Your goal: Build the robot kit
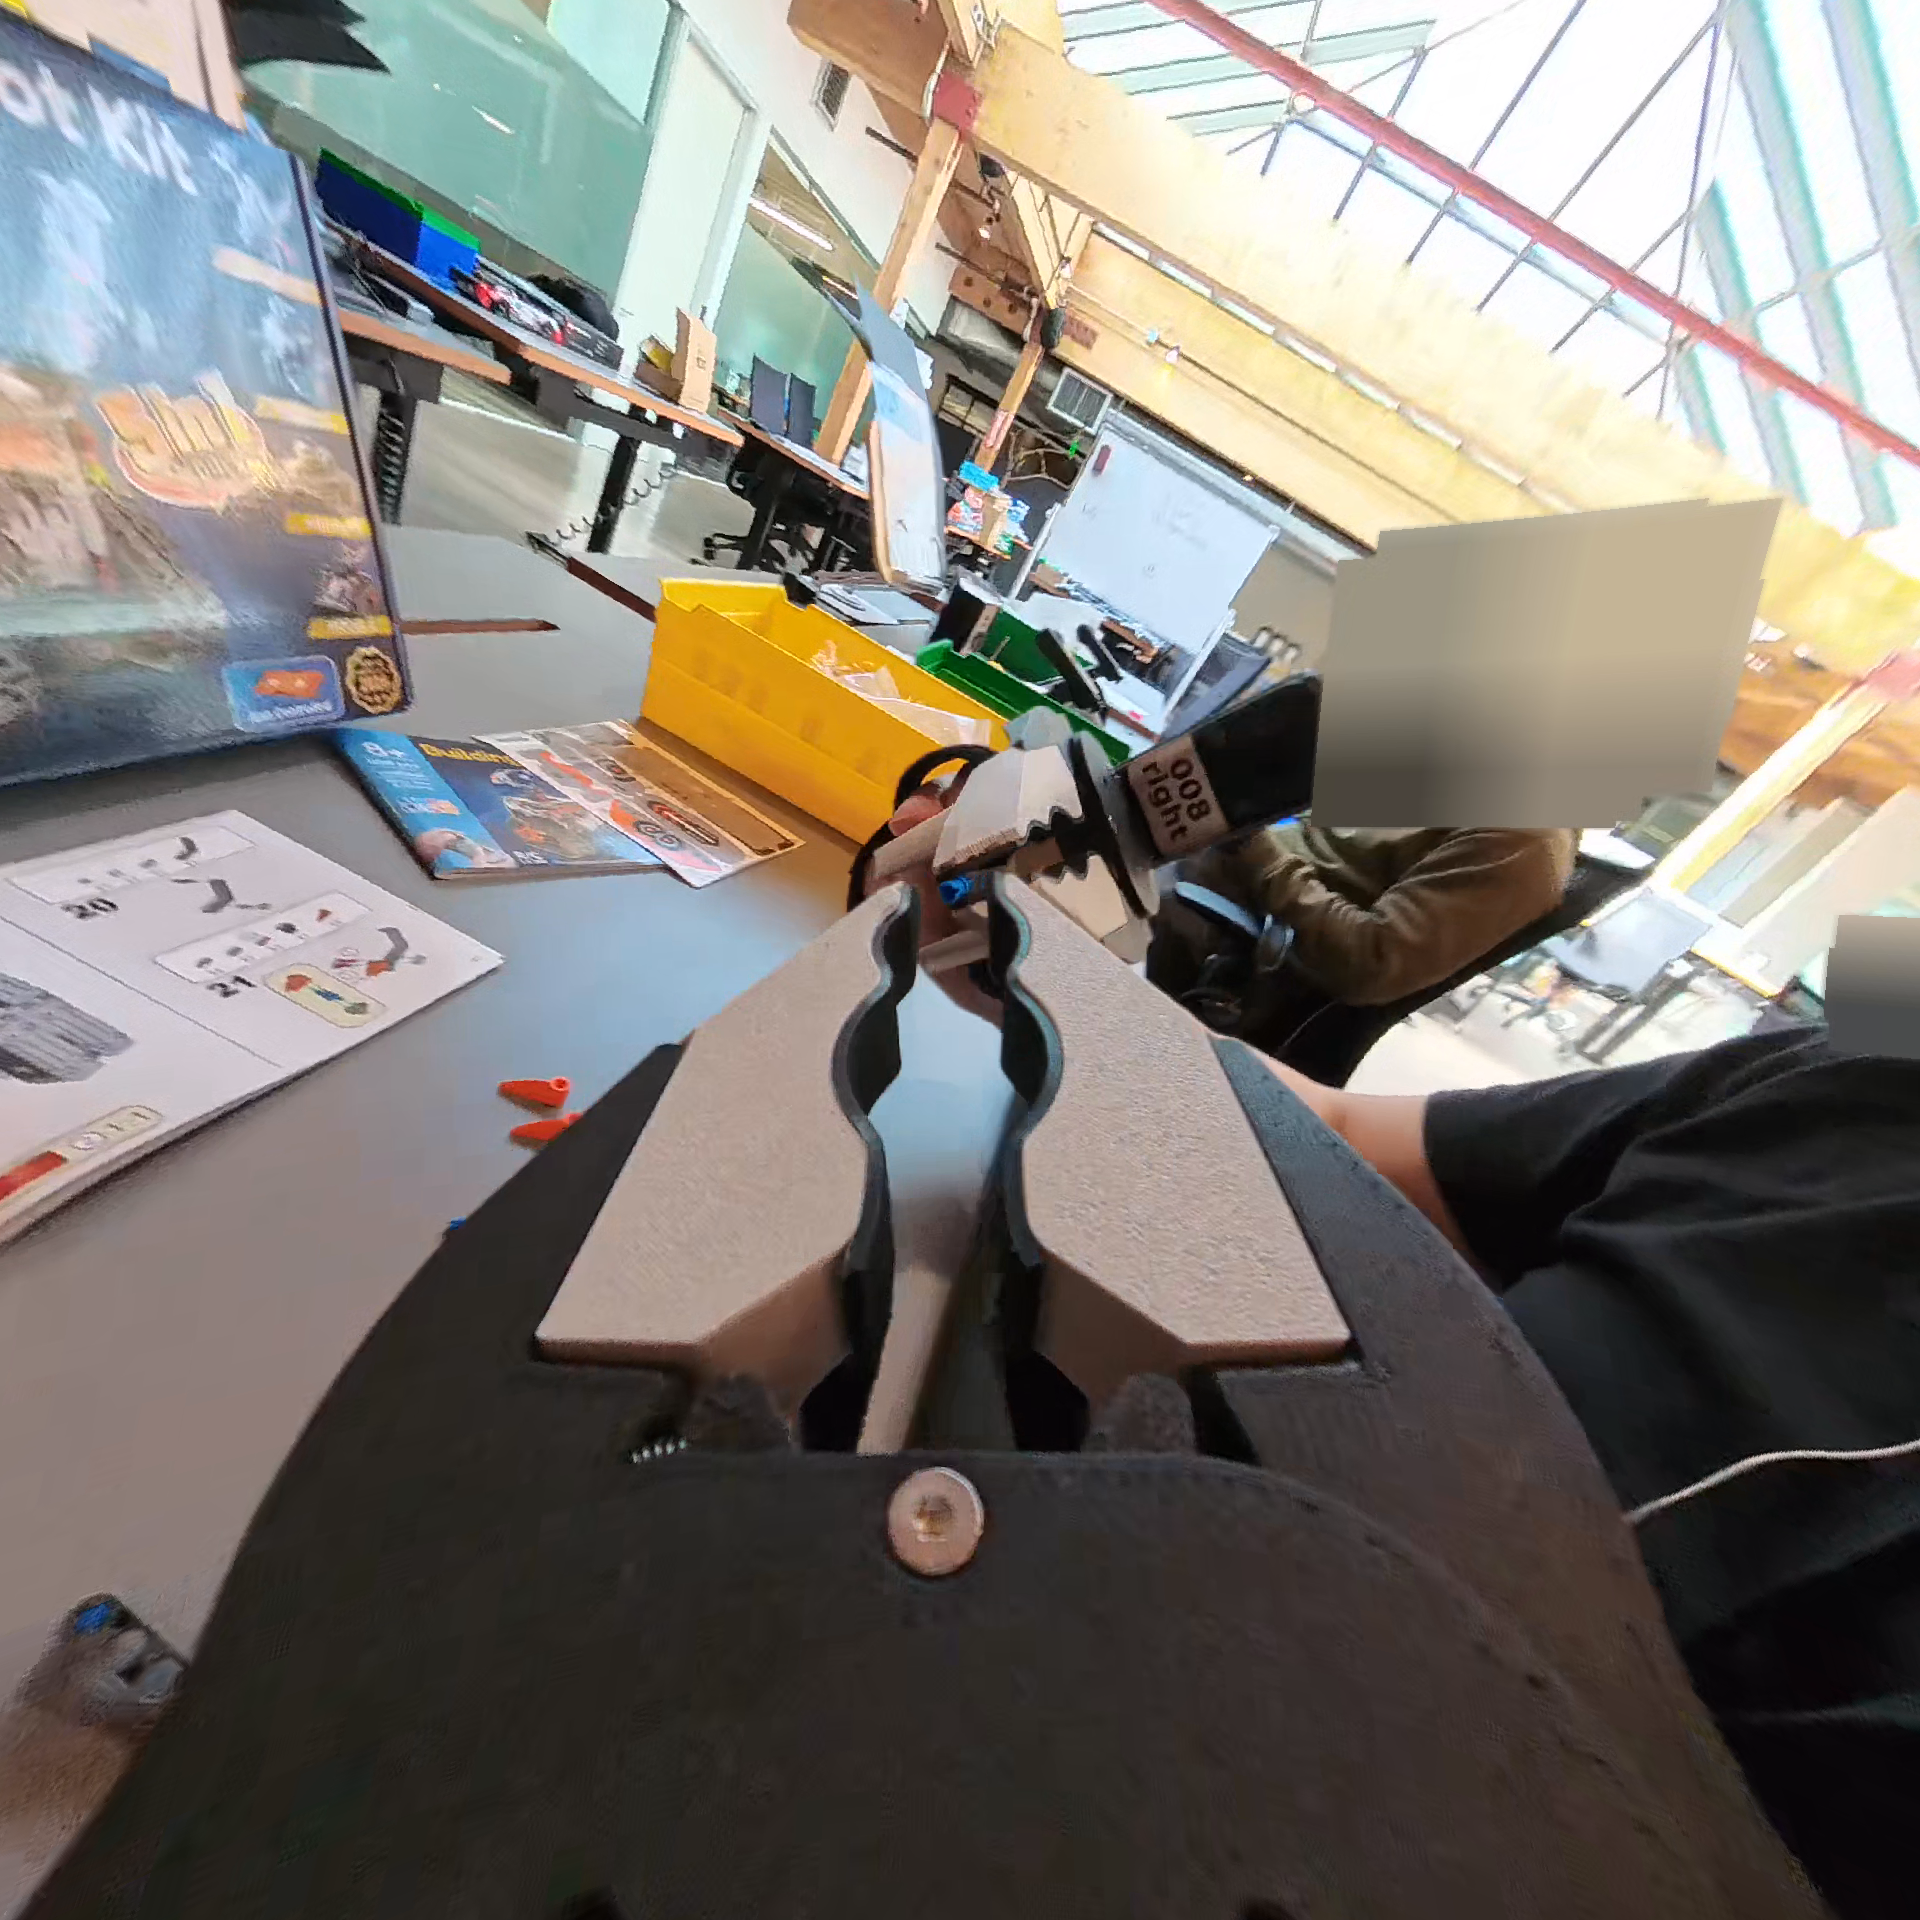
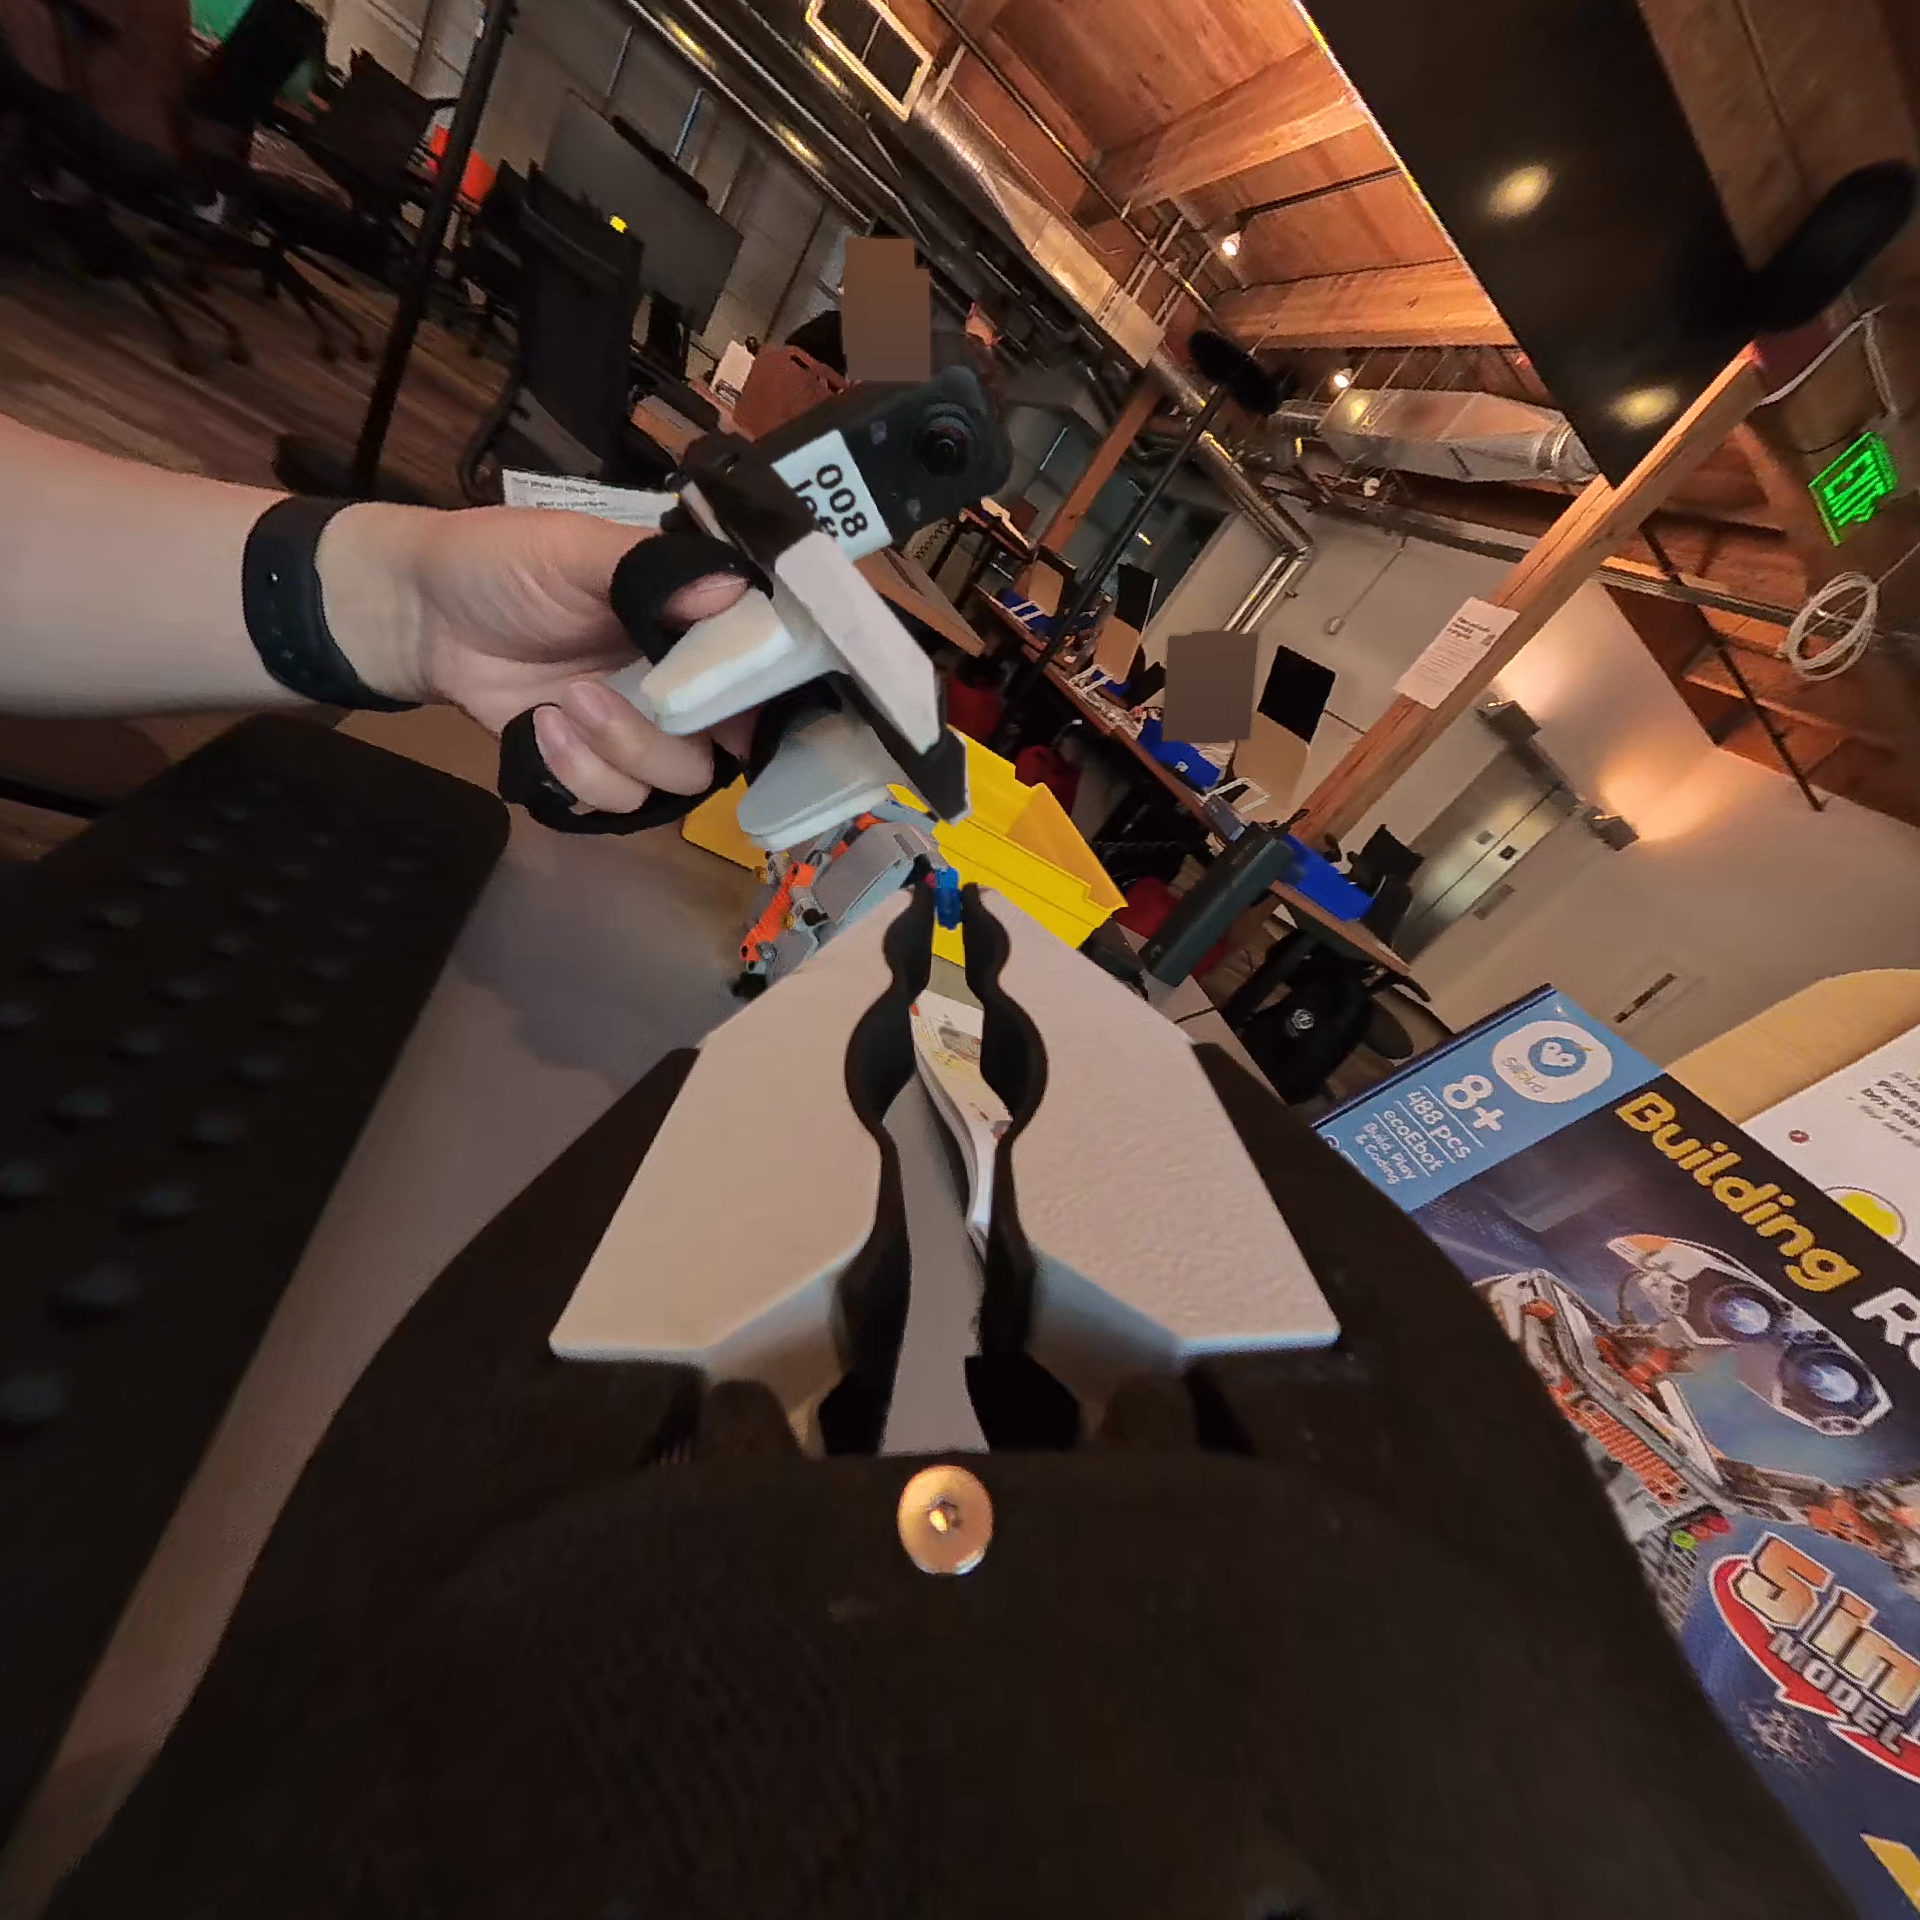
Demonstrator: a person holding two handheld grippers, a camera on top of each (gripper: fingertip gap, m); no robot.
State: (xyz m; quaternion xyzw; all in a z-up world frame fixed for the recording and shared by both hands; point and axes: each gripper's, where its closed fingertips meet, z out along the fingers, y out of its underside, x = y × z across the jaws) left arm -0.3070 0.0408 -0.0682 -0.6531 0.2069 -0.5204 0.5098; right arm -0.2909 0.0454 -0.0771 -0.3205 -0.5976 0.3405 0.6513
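Right gripper (image 2: 943,906): fingers nearly together, tips clamped on a small blue pin (image 2: 947,896). The pin sits at the edge of a grey-and-orange brick model (image 2: 831,899), held aloft.

Left gripper (image 2: 831,821): reaches down onto the top of the model; whether it clamps the model cannot be told. In the left wrist view its own fingers stand slightly apart, the blue pin (image 1: 956,888) showing just beyond the tips.

Surroundings: grey table (image 1: 260,1299). Yellow bin (image 1: 769,707) behind the grippers. Open instruction booklet (image 1: 208,956) at left. Two orange cone pieces (image 1: 535,1091) lying loose near it. Kit box (image 1: 177,416) standing upright behind the booklet.
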